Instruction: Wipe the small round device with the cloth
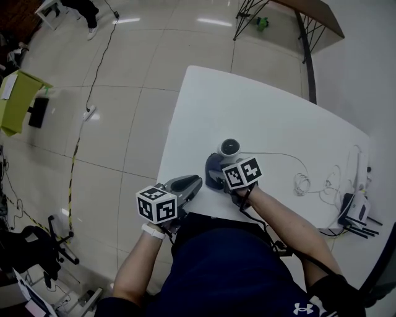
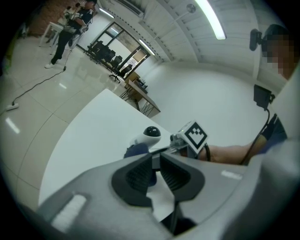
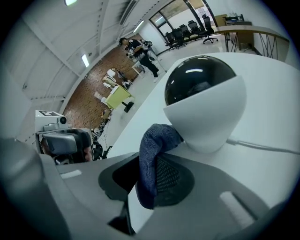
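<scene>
The small round device [image 1: 229,147], white with a black dome, stands on the white table [image 1: 272,105]. My right gripper [image 1: 221,171] is at its near side, shut on a dark blue cloth [image 1: 213,176]. In the right gripper view the cloth [image 3: 152,159] bulges out of the gripper [image 3: 147,180] and touches the lower left side of the device [image 3: 204,103]. My left gripper [image 1: 195,183] hovers at the table's front edge, left of the device. In its own view the left gripper [image 2: 156,171] shows a narrow gap with nothing in it; the device [image 2: 150,134] and cloth [image 2: 136,150] lie beyond.
A thin white cable [image 1: 301,179] runs from the device to coils and a power strip [image 1: 356,210] at the table's right edge. A wire [image 1: 93,80] trails over the tiled floor to the left. A yellow-green stand [image 1: 15,99] and another table [image 1: 309,12] stand farther off.
</scene>
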Tool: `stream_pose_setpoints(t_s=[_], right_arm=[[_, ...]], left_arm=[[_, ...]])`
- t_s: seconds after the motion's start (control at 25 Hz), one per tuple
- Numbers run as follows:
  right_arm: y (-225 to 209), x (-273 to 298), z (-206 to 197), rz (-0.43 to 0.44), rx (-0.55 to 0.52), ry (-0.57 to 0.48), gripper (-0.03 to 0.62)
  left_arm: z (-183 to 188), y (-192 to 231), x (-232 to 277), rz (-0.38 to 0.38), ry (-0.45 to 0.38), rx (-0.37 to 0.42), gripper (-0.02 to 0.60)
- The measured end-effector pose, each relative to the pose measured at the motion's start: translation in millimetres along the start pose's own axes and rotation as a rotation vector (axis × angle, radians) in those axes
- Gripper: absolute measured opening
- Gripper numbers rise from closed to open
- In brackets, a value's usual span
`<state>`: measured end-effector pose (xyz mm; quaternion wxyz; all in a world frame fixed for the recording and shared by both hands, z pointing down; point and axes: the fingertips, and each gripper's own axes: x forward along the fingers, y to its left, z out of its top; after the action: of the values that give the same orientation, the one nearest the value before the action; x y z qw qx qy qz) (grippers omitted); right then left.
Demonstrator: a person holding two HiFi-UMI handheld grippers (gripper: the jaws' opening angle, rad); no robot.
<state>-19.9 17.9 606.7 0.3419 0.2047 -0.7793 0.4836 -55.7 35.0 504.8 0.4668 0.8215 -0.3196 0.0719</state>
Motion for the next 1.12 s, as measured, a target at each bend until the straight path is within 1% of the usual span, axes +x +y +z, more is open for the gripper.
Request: stream_pose_setpoints(t_s=[0.16, 0.32, 0.52, 0.72, 0.88, 1.12], right_arm=[[-2, -6, -5, 0.013, 0.028, -0.010, 0.074], [-15, -20, -14, 0.003, 0.061, -0.025, 0.074], [-37, -44, -20, -0.013, 0.119, -0.074, 0.074], [-59, -77, -30, -0.031, 0.164, -0.129, 0.074], [-78, -100, -17, -0.049, 0.212, -0.224, 0.074], [-103, -85, -5, -0.071, 0.294, -0.257, 0.074]], left_arm=[[-6, -1, 3, -0.003, 0.010, -0.012, 0.052], [-3, -8, 11, -0.019, 0.020, 0.006, 0.052], [-2, -22, 26, -0.043, 0.041, 0.028, 0.052], [-8, -31, 34, -0.053, 0.057, 0.033, 0.052], [-10, -29, 31, -0.047, 0.052, 0.030, 0.052], [-18, -29, 25, -0.042, 0.043, 0.012, 0.052]])
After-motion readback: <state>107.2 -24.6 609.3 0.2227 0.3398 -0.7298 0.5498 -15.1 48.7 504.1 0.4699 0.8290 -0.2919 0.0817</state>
